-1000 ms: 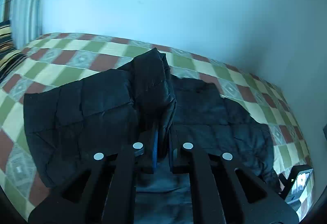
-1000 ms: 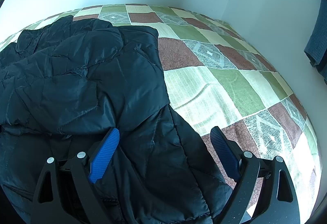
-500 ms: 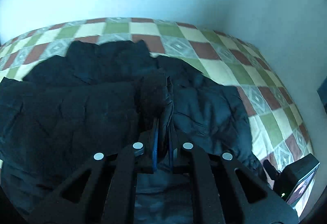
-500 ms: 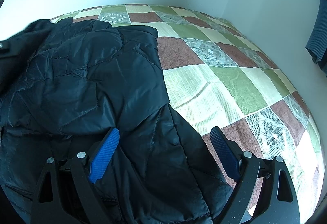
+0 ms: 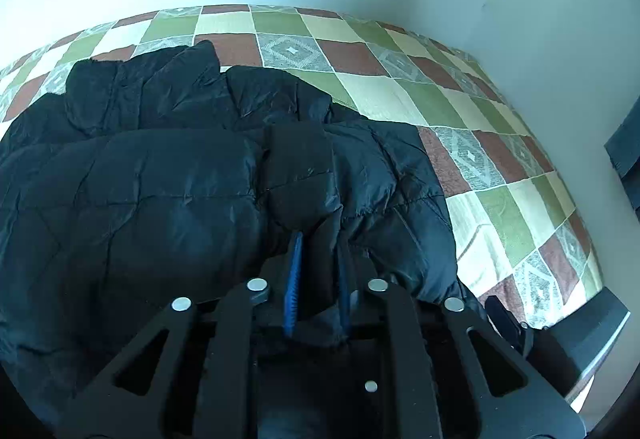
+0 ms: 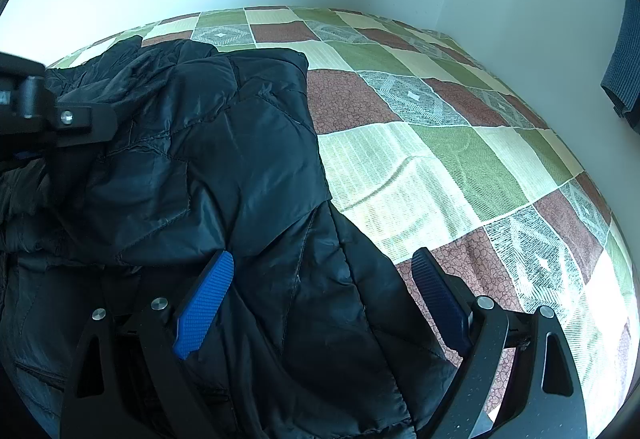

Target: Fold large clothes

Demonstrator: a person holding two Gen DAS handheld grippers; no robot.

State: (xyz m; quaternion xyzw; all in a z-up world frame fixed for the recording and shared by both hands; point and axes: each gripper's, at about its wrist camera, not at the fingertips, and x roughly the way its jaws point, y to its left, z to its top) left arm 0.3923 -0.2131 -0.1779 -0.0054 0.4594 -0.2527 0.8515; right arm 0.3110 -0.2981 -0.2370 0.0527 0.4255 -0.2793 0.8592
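Observation:
A black quilted puffer jacket [image 5: 160,191] lies spread on a bed with a green, red and cream checked cover [image 5: 400,95]. My left gripper [image 5: 318,239] is shut on a fold of the jacket, which stands up between its blue pads. In the right wrist view the jacket [image 6: 224,167] fills the left half. My right gripper [image 6: 322,259] is open, with its blue pads apart over the jacket's near right edge, holding nothing. The left gripper's black body [image 6: 44,111] shows at the left edge of the right wrist view.
White walls close the bed on the far side and on the right. A dark cloth [image 6: 624,51] hangs on the right wall. A dark flat device [image 5: 576,331] lies at the bed's near right edge. Bare checked cover [image 6: 460,159] lies right of the jacket.
My left gripper has swung to the right with the jacket fold still in it, and now reaches into the right wrist view. The right gripper has stayed open and still.

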